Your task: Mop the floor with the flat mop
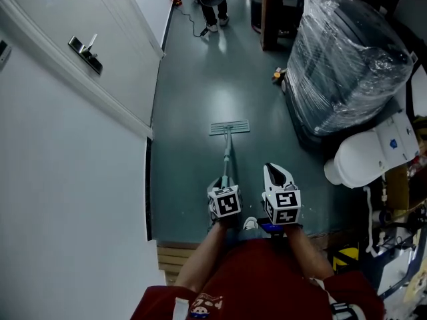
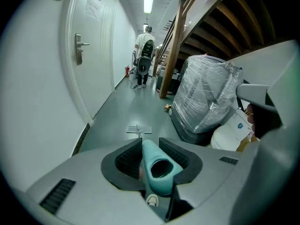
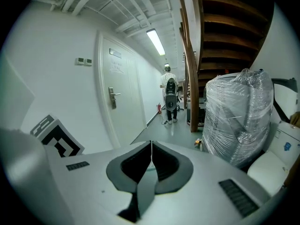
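Midway along the grey-green floor, the pale rectangular mop head is laid flat, its teal handle pinched by the left gripper; the right gripper is pressed together, empty. Most mopping is judged outstanding.

Flat mop ahead, wrapped bundle right

The mop handle is coloured pale teal, its head a lighter grey-green. The floor is seen in dull blue-grey, the wall and door in white. Black-and-white square patterns are carried on the left gripper and right gripper, whose pads are black. The shirt is red. Yellow-and-black stripes are shown low on the right.
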{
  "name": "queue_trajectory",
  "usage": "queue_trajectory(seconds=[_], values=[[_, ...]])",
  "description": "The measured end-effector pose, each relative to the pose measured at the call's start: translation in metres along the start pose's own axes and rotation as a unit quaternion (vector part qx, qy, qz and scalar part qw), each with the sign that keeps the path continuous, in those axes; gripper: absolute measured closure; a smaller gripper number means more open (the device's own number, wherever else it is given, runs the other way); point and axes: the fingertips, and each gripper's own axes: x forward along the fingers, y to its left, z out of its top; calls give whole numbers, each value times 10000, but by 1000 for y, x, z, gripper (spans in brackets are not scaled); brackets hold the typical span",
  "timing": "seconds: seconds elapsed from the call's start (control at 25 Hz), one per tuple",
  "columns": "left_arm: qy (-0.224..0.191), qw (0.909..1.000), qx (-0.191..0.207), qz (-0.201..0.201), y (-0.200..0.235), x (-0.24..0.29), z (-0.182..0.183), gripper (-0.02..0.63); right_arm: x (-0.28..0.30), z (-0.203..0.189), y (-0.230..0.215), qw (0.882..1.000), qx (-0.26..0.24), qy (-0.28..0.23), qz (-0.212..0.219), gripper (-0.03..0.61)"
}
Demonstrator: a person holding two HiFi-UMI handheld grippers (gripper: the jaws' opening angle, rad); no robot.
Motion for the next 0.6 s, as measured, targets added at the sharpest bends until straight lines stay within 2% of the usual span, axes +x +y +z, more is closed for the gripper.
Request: queue_trajectory(seconds=[0.6], values=[[-2,9997,130,-207,40,72,104,486,108,61,-1,9997,-39,35,-240,558]])
